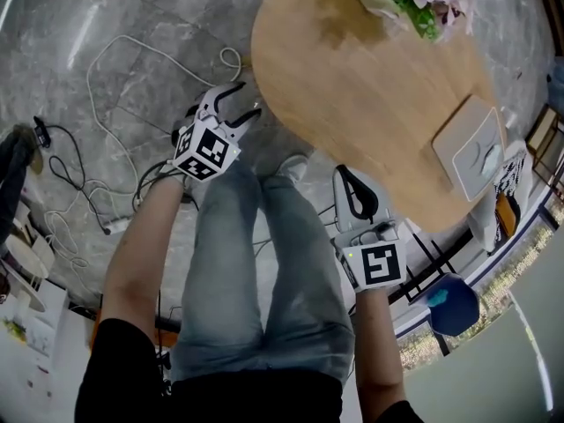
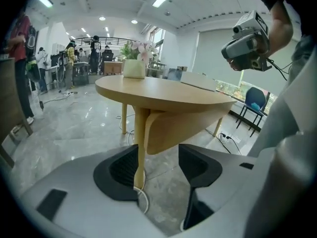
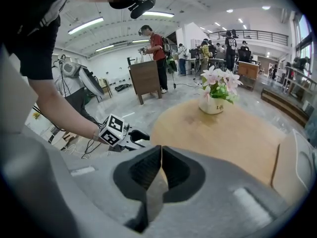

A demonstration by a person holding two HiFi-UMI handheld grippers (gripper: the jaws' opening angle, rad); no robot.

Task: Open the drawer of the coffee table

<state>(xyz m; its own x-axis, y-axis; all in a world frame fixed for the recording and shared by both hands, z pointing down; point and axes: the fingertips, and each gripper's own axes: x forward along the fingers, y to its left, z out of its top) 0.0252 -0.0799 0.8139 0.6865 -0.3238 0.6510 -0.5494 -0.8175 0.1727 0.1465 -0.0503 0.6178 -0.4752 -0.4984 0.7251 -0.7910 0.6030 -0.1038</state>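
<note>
Marble-floored rm: left hand-held gripper [image 1: 249,100] released at 9 o'clock of bench [image 1: 352,95], right hand-held gripper [image 1: 348,179] clenched empty; we judged drawer [image 2: 188,128] prob. stiff, so grip lower edge.

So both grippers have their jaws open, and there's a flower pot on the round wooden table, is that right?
Not quite. The right gripper is shut, jaws together with nothing between them, as the right gripper view shows. The left gripper is open, and the flower pot does stand on the round wooden table.
</note>
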